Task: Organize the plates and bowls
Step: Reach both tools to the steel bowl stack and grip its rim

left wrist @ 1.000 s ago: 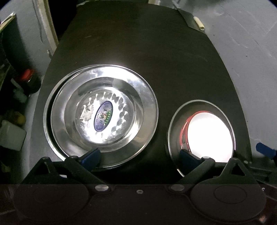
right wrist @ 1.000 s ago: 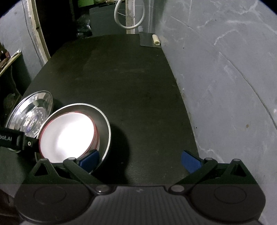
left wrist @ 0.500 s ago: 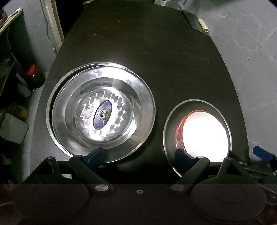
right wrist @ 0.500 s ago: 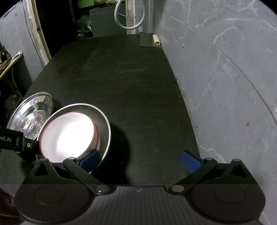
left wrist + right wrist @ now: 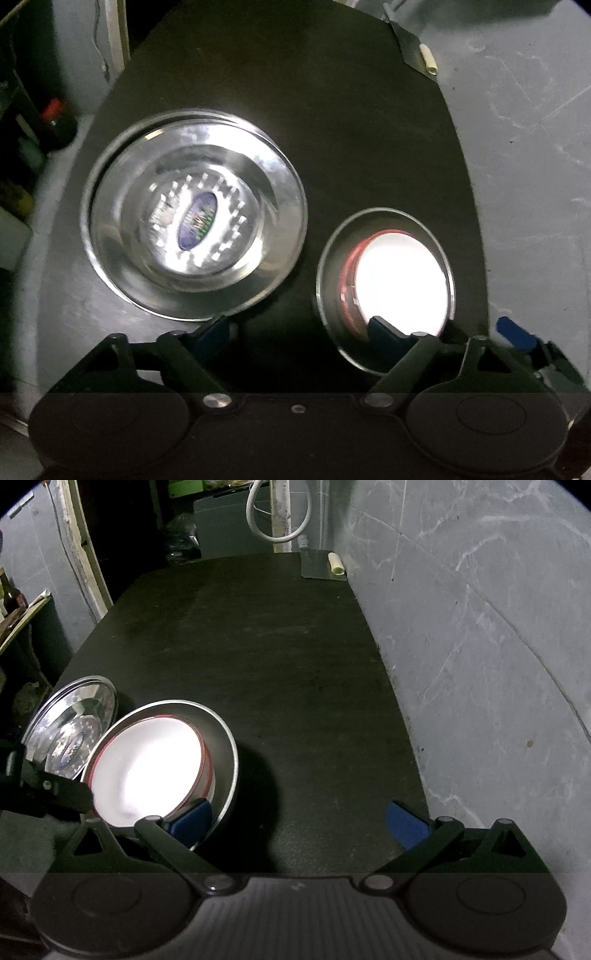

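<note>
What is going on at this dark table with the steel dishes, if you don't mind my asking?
A person with a gripper in each hand is sorting dishes. Steel plates sit stacked on the dark table. Beside them a white bowl with a red rim is nested in a steel bowl. The left gripper hovers over the gap between plates and bowls; its jaws have just been closing, with nothing between them. The right gripper hangs open by the steel bowl, holding nothing.

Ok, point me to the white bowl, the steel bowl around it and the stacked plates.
white bowl (image 5: 147,768): right wrist view, on its bright inner floor.
steel bowl (image 5: 223,746): right wrist view, on its inner wall.
stacked plates (image 5: 258,162): left wrist view, on the top plate's far rim.
</note>
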`<state>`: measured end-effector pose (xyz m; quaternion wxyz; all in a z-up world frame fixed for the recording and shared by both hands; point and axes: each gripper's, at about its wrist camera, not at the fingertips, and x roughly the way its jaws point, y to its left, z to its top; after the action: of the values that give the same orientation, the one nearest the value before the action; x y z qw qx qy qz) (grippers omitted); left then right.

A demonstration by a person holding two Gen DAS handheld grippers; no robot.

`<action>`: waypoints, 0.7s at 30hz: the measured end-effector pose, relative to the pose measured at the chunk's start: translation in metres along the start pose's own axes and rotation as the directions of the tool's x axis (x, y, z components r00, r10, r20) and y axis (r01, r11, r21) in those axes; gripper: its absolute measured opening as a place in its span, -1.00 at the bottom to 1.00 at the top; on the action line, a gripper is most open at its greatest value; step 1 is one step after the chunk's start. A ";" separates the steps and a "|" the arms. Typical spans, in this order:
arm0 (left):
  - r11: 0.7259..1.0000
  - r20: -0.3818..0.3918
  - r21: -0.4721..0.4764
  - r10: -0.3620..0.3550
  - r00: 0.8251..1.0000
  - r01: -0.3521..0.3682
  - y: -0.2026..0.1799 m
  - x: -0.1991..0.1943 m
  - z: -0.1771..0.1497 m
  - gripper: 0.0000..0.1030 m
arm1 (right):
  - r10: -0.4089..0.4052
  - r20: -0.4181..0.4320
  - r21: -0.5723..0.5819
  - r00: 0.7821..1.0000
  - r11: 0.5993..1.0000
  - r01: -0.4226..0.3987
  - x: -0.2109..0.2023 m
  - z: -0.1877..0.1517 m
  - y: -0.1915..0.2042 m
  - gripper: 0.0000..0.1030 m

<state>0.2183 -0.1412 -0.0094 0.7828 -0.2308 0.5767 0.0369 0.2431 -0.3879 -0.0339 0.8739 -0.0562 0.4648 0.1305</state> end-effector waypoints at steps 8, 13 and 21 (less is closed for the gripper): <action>0.997 0.015 -0.044 -0.060 0.998 0.061 0.001 -0.003 -0.004 0.17 | 0.013 -0.001 -0.001 1.000 1.000 -0.013 -0.002 -0.003 -0.001 0.99; 0.995 0.003 -0.091 -0.039 0.999 0.039 0.011 -0.005 -0.008 -0.02 | 0.008 0.000 0.001 1.000 1.000 -0.008 -0.004 -0.004 0.001 0.99; 0.992 0.011 -0.116 -0.050 0.999 0.051 0.009 0.004 -0.003 -0.05 | 0.029 0.004 0.017 1.000 0.999 -0.029 -0.002 -0.005 -0.003 0.99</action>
<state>0.2142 -0.1347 -0.0163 0.7713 -0.2902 0.5642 0.0514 0.2383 -0.3925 -0.0350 0.8734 -0.0415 0.4649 0.1394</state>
